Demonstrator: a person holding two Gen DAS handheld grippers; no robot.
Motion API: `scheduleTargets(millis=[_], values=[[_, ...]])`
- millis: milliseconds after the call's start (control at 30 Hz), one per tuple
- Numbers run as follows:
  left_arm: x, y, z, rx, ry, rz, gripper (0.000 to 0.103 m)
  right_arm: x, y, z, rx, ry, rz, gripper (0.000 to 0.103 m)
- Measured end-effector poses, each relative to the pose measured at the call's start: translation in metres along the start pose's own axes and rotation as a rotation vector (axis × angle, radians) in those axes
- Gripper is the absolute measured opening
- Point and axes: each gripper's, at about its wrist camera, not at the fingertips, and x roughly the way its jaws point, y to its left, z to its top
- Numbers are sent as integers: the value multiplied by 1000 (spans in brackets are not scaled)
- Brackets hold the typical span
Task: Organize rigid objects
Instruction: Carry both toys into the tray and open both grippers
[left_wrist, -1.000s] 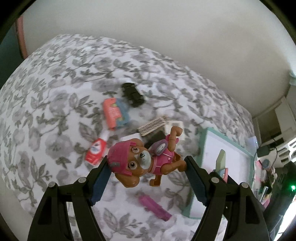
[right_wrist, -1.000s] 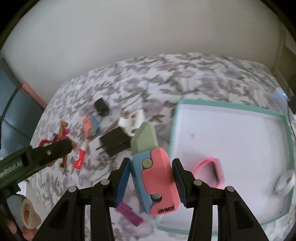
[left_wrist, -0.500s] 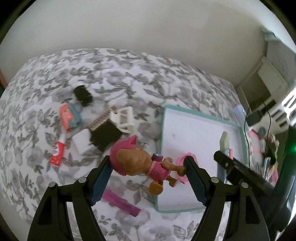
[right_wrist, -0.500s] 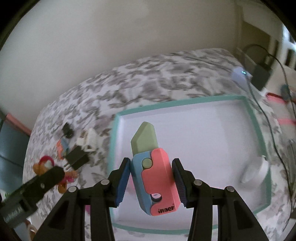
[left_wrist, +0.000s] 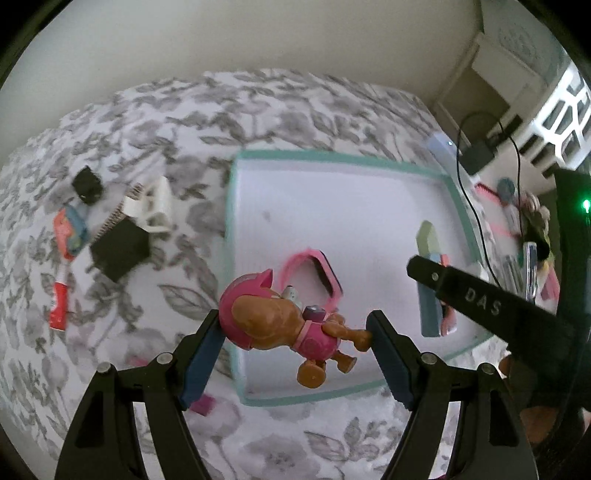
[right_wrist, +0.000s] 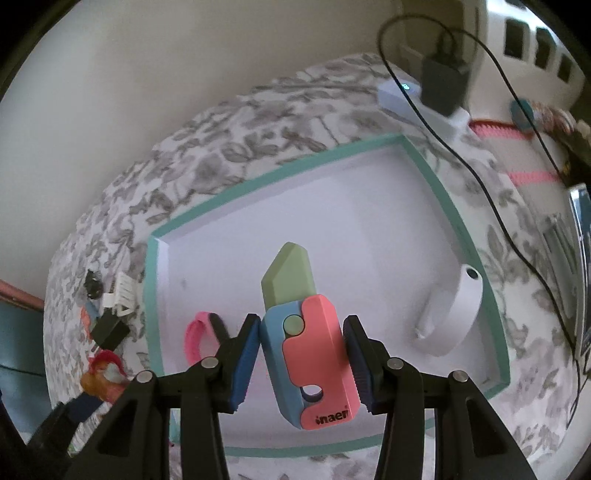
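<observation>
Bedspread (left_wrist: 122, 122) with grey leaves fills both my views, and on it sits the white tray (left_wrist: 334, 157) with a teal rim. Inside the tray I see a pink band (left_wrist: 295, 262) and a white ring (right_wrist: 463, 314). My left gripper (left_wrist: 295, 338) is clamped on the pup figure (left_wrist: 280, 325) over the tray's near-left corner. My right gripper (right_wrist: 301, 350) is clamped on the toy knife (right_wrist: 308, 354) above the tray floor.

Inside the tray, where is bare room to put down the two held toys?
The tray floor is bare between the pink strap near its left wall and the white band near its right wall, and toward the far rim. Beside the tray, the bedspread is crowded with small items.
</observation>
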Motion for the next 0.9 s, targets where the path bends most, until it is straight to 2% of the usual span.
scheduleTargets(millis=[167,333,467,600,900], values=[[15,-12,-6,35,42,17,79,8,-5,-2,7,28,-21,49],[38,-16,-15,-19,98,3,79,18,-3,-6,-16,57,-47,49],[54,-24,-22,-1,163,-4,78,25,-2,-8,-27,78,-56,49],[58,-21,-22,-10,170,8,77,30,-5,-9,-26,93,-62,49],[67,-35,-25,50,177,70,77,36,1,-11,-65,97,-95,50]])
